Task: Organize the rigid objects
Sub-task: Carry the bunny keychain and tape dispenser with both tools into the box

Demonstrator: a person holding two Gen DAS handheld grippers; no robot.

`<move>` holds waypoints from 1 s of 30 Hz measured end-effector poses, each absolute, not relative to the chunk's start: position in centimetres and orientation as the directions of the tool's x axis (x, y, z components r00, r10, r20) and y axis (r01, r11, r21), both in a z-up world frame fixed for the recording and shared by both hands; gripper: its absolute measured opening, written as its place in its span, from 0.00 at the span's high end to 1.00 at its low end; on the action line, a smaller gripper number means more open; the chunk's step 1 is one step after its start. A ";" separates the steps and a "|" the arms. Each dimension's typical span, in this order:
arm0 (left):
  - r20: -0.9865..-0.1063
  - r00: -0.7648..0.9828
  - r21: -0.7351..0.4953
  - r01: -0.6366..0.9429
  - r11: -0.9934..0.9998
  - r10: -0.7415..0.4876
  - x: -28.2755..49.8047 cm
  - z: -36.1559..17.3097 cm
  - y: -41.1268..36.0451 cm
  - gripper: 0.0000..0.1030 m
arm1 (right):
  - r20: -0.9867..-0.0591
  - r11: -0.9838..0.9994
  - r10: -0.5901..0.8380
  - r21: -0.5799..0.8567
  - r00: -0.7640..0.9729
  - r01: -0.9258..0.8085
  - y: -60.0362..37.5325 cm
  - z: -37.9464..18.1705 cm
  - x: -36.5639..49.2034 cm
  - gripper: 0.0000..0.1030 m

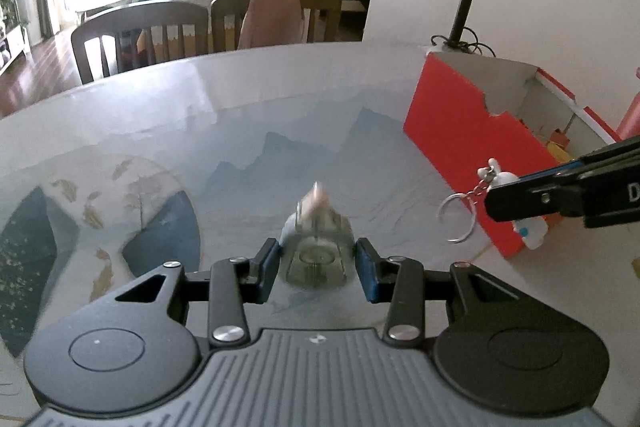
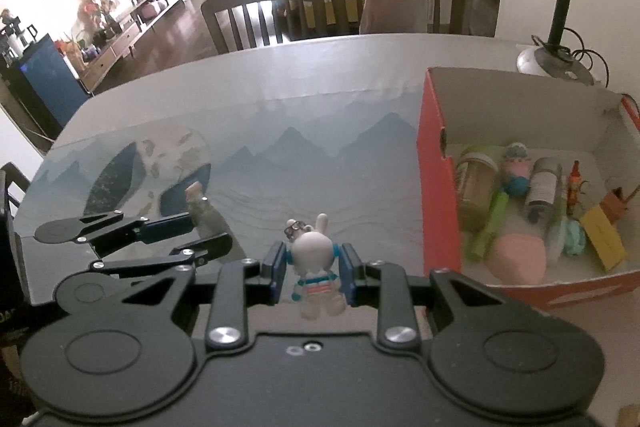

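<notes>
Nearest to me, my right gripper (image 2: 313,269) is closed on a rabbit keychain (image 2: 314,267), pads pressing its sides, held above the table (image 2: 340,75) just left of the red box (image 2: 436,195). My left gripper (image 1: 317,263) has its fingers set close on either side of a small corked bottle (image 1: 316,243); I judge it gripped, though blur stops me confirming firm contact. To finish this step well, I would carry the keychain over the near box wall, letting its dangling ring (image 1: 456,221) clear the rim, and release into the bare patch near the pink egg-shaped item (image 2: 520,259). Box contents are partly overlapped and blurred; the far right corner is cut off.
</notes>
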State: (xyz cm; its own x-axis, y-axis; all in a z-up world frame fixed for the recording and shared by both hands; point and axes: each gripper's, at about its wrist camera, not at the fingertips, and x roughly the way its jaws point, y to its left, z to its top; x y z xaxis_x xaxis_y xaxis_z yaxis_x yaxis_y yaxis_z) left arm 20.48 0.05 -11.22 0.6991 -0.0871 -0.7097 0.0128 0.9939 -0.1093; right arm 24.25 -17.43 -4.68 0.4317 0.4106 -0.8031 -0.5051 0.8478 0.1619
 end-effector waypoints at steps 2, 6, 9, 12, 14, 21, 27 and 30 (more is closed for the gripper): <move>-0.701 0.708 -0.106 0.018 0.994 -0.087 20.1 -10.7 -0.2 0.61 | -0.796 0.846 0.420 0.170 0.436 -0.505 -18.1 -4.0 24.0 0.74; -0.686 0.722 -0.110 0.018 0.994 -0.089 19.3 -9.5 -0.6 0.61 | -0.779 0.843 0.435 0.176 0.451 -0.509 -19.4 -2.6 23.5 0.74; -0.672 0.735 -0.119 0.018 0.993 -0.094 18.7 -8.3 -1.0 0.61 | -0.764 0.844 0.442 0.178 0.469 -0.506 -20.6 -1.4 23.6 0.74; -0.659 0.744 -0.133 0.025 0.991 -0.107 18.6 -6.9 -1.7 0.61 | -0.751 0.845 0.445 0.173 0.488 -0.505 -21.8 -0.4 23.8 0.74; -0.646 0.755 -0.132 0.039 0.990 -0.116 18.6 -5.8 -2.4 0.61 | -0.743 0.848 0.445 0.169 0.501 -0.502 -22.6 0.2 24.1 0.74; -0.609 0.776 -0.142 0.094 0.985 -0.162 19.9 -2.0 -5.3 0.61 | -0.724 0.860 0.431 0.149 0.539 -0.489 -25.4 1.7 25.9 0.74; -0.585 0.790 -0.136 0.130 0.982 -0.186 22.3 0.1 -8.4 0.61 | -0.720 0.874 0.411 0.135 0.560 -0.468 -28.0 1.9 27.8 0.74; -0.584 0.787 -0.140 0.143 0.980 -0.198 23.8 0.7 -10.0 0.61 | -0.719 0.879 0.402 0.130 0.567 -0.459 -29.3 1.7 28.7 0.74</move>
